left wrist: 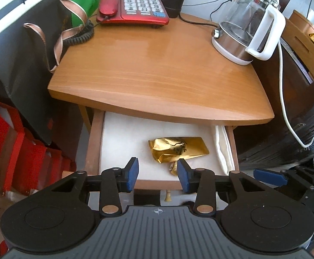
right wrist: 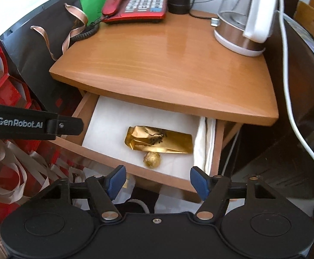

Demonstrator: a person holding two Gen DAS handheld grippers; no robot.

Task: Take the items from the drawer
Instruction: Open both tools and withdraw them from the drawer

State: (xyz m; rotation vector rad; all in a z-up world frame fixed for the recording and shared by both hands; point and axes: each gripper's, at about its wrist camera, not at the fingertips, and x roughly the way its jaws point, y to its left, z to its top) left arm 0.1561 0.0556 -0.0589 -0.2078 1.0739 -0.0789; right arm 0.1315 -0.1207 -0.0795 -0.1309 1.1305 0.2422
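Drawer (right wrist: 105, 149) open; gold pouch (right wrist: 159, 139) and foil ball (right wrist: 152, 159) at frame centre — untouched. Left gripper (left wrist: 158, 172), right gripper (right wrist: 158, 180): jaws spread, empty. Next, probably: descend onto pouch — close gently.

Both wrist views look down, near, into the open drawer (left wrist: 92, 142).
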